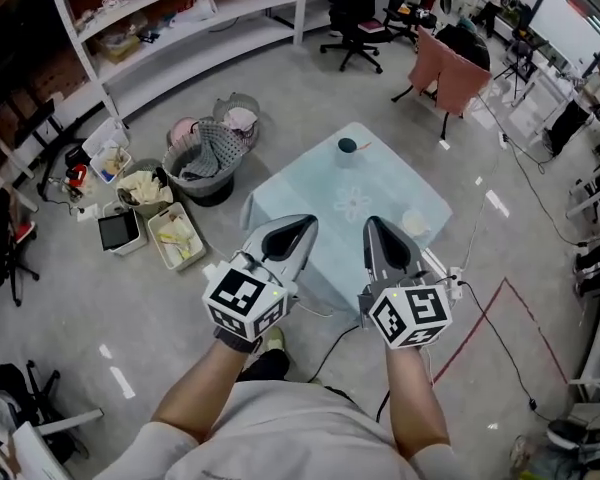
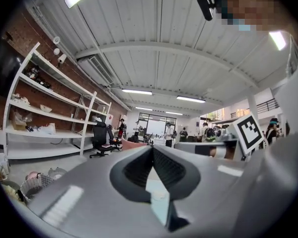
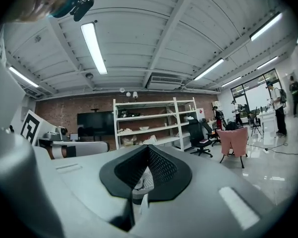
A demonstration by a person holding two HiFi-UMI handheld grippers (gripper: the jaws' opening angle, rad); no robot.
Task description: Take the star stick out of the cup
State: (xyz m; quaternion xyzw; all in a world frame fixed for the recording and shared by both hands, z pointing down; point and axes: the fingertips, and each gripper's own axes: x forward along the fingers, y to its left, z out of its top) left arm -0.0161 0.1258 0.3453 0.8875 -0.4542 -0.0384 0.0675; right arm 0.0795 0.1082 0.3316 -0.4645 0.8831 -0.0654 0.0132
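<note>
Left gripper: the grey left gripper (image 1: pixel 302 226) (image 2: pixel 152 149) is held above the near edge of the table, its black-padded jaws drawn together at the tips with nothing between them

Right gripper: the grey right gripper (image 1: pixel 374 226) (image 3: pixel 148 148) rides level with it just to the right, jaws likewise closed tip to tip and empty

Marker cubes: a black-and-white square-marker cube (image 1: pixel 245 296) sits at the rear of the left tool, and a matching cube (image 1: pixel 410 315) at the rear of the right

Arms: two bare forearms reach forward from a pale T-shirt (image 1: pixel 300 433); both tools are well short of the cup

Table: a small square table under a pale blue-green cloth (image 1: pixel 300 193) stands directly ahead, a faint white flower print (image 1: pixel 352 203) at its centre and a small pale round object (image 1: pixel 415 223) near its right edge

Cup: a dark round cup (image 1: pixel 347 146) stands upright near the far corner of the table

Star stick: too small to make out clearly; a thin reddish sliver (image 1: pixel 365 146) shows just right of the cup's rim

Floor, left: a dark mesh laundry basket (image 1: pixel 200 163) heaped with cloth stands just beside the table, with white plastic bins (image 1: pixel 175 233) near it

Beyond: white metal shelving (image 1: pixel 180 18) (image 3: pixel 149 120) lines the brick wall, with a black office chair (image 1: pixel 355 13) and a pink-draped chair (image 1: pixel 450 73) on the polished grey floor
</note>
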